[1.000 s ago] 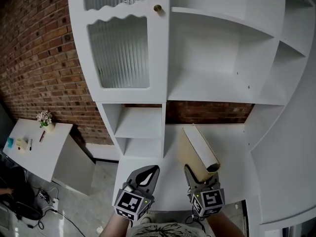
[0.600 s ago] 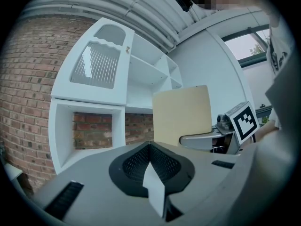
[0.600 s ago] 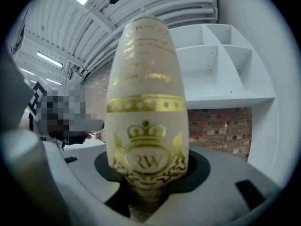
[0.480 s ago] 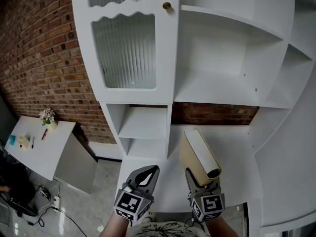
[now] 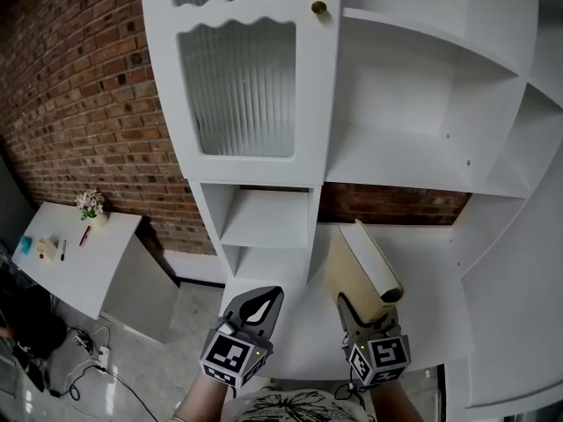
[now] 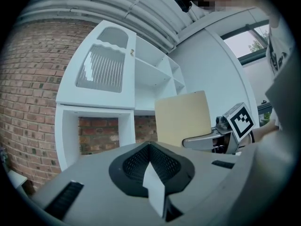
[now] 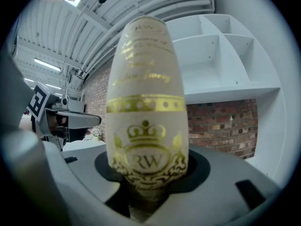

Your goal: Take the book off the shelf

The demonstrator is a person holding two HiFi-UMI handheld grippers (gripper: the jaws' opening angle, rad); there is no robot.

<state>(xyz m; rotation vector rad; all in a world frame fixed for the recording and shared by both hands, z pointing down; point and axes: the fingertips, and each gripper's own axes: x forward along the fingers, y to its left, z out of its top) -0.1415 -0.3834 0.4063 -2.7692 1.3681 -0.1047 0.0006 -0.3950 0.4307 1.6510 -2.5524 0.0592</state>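
Observation:
The book (image 5: 362, 269) is a cream hardback; its spine (image 7: 145, 102) carries a gold crown and the letters RW. It stands upright in front of the white shelf unit (image 5: 396, 156), clear of the shelves. My right gripper (image 5: 366, 318) is shut on its lower end, one jaw on each cover (image 7: 148, 175). My left gripper (image 5: 256, 302) hangs beside it to the left, shut with nothing between its jaws (image 6: 149, 146). In the left gripper view the book's cover (image 6: 183, 117) and the right gripper (image 6: 209, 139) show at the right.
The shelf unit has a ribbed glass door (image 5: 237, 86) with a brass knob (image 5: 318, 8), open bays to the right and small cubbies (image 5: 264, 218) below. A brick wall (image 5: 79, 104) lies to the left, with a white table (image 5: 70, 262) bearing small flowers (image 5: 89, 204).
In the head view the shelf unit has drifted to the right and the table slightly up. Both grippers keep their places side by side, the book still in the right one.

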